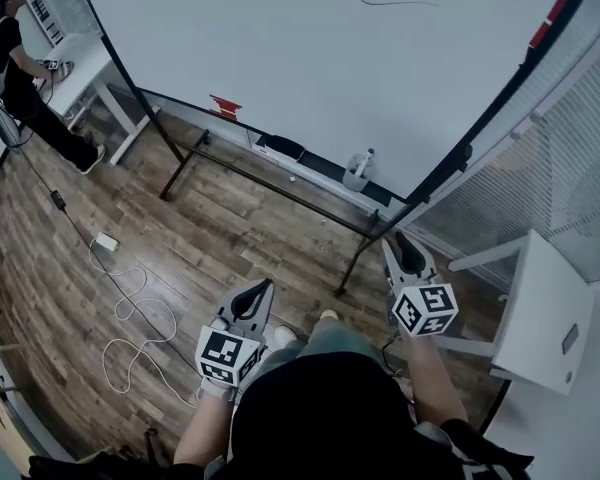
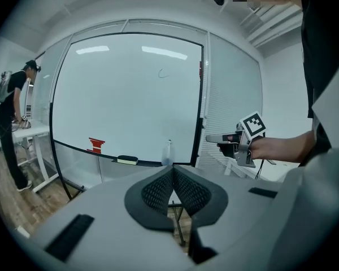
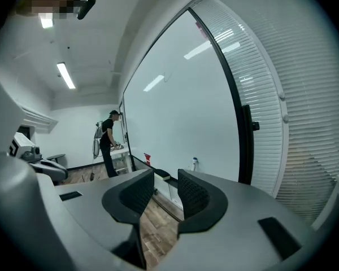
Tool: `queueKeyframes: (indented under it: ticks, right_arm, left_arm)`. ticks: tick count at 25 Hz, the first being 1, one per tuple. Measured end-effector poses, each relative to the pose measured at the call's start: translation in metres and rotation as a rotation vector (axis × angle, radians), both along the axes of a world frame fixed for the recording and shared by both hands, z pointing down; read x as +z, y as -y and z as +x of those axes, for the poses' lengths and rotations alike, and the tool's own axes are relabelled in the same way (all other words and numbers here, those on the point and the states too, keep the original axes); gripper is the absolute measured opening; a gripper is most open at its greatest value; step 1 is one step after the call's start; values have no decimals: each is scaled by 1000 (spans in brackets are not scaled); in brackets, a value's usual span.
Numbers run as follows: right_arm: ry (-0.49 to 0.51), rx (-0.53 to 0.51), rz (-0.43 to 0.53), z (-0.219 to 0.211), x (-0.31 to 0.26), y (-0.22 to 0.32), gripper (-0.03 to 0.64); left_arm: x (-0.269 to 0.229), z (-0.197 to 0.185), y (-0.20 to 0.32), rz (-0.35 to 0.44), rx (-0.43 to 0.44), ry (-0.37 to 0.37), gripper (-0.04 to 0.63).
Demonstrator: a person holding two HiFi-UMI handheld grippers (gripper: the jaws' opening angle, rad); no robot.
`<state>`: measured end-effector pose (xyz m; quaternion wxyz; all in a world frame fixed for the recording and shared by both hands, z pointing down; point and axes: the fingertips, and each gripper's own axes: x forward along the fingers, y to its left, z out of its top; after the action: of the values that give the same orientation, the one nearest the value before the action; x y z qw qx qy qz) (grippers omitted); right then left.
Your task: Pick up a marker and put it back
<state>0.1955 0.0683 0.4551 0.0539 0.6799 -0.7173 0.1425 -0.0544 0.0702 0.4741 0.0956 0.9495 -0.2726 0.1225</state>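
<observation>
A large whiteboard (image 1: 310,58) on a stand fills the space ahead, with a thin dark stroke near its top. Its tray carries a red object (image 1: 225,106), too small to identify, a dark eraser (image 1: 280,148) and a spray bottle (image 1: 360,165). I can make out no marker clearly. My left gripper (image 1: 265,288) is held low in front of the person, its jaws shut (image 2: 172,169) with nothing between them. My right gripper (image 1: 398,238) is nearer the board's right post, open (image 3: 165,176) and empty. Both are well short of the tray.
A person (image 1: 20,68) stands at a white desk at the far left. A white cable (image 1: 130,308) and an adapter (image 1: 105,241) lie on the wood floor. A white table (image 1: 550,308) and window blinds (image 1: 570,168) are to the right. The stand's legs (image 1: 185,163) reach onto the floor.
</observation>
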Motion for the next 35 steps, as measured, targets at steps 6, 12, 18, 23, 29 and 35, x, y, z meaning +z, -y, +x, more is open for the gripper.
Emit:
queueKeyframes:
  ticks: [6,12,18,23,29,35]
  right_arm:
    - [-6,35,-39,19,19,75,155]
    - [-19,38,-84,42,39,138,155]
    - [-45,51,-149,66,66,185,154]
    - [-38,49,-190,77,84,208,152]
    - [-24,44,-217,83,97,224,149]
    - [-17,38,-225,84,102,234,107]
  left_arm:
    - [15,-2,58,-45,-38,8,18]
    - [22,20,114,-54,-21,38,18]
    - [26,49,157,-60,-1,59,19]
    - [32,68,178,-78,11,70,18]
    - [36,82,189,-91,23,73,19]
    - [35,79,204,-110,-21,78,18]
